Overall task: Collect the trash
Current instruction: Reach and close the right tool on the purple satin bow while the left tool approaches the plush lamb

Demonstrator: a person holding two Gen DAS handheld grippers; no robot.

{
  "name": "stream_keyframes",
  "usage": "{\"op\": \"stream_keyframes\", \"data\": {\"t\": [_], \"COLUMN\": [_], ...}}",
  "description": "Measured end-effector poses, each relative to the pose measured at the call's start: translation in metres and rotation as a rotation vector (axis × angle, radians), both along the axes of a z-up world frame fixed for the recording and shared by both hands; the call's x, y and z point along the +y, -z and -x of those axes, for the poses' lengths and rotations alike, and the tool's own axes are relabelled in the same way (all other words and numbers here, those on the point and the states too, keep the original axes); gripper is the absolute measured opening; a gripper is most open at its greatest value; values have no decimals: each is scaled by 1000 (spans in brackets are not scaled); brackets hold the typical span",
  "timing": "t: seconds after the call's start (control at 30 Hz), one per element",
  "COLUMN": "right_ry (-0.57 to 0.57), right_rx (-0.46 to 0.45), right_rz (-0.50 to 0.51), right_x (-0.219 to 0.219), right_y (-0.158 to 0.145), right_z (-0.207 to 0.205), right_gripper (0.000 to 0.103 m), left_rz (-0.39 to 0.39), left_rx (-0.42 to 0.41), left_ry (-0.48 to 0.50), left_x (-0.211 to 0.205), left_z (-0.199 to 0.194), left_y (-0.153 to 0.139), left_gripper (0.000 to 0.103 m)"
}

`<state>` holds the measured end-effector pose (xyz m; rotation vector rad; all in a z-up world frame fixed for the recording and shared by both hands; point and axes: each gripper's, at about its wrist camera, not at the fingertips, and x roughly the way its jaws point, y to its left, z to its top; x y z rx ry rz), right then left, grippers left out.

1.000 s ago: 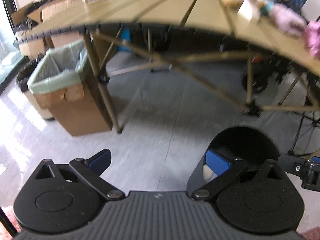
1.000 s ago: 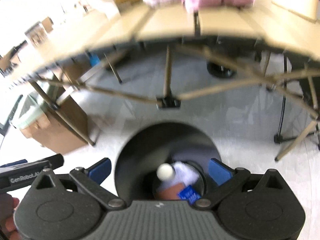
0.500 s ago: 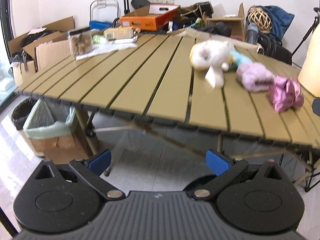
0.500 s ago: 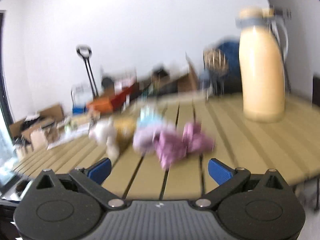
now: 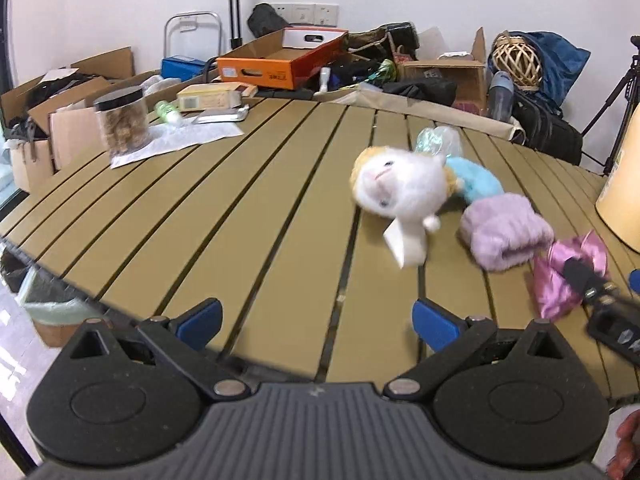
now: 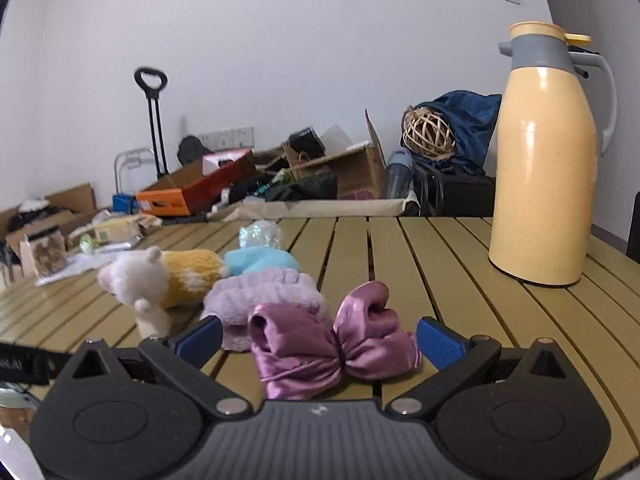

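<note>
Satin bow framed for pickup, cameras raised from floor bin to tabletop

Swung up within a second from the black bin under the table to the slatted tabletop (image 6: 352, 248), so likely one drop finished and the next piece sought. Left to right: left gripper (image 5: 316, 320) spread wide and empty over the near edge; plush toy (image 5: 400, 192), blue fluff, lilac cloth (image 6: 264, 292) mid-table; pink satin bow (image 6: 336, 344) near the front edge, sitting between the released fingers of the right gripper (image 6: 320, 340), not yet pinched. Long axis of bow across the slats, loops pointing left and right, knot facing the camera. Yellow flask (image 6: 540, 168) at far right.
</note>
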<state>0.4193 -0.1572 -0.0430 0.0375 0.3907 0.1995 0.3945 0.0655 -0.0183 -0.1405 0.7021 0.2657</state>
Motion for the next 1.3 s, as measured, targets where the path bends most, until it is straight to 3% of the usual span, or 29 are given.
{"op": "stream_keyframes", "data": {"t": [0.3,0.53,0.83,1.1,1.3], "right_ry": [87,110,107,106,124], "right_rx": [115,129,100,89,47], "right_rz": [68,83,86,45,-17], "right_x": [15,17,16,-1,-21], "right_y": [14,22,23,21,16], "right_z": [-33,-39,-37,-32,-23], "right_gripper": [103,98,80,51,44], "left_rz": [50,39,20,20,16], "left_rx": [5,-32,-60,-66,-78], "left_ry": [34,32,28,30,34], "left_x": [-5,-10,-17,-20,-24], "left_z": [-36,-47,-51,-53,-55], "left_y": [9,12,13,17,18], "left_gripper": [103,103,103,103,97]}}
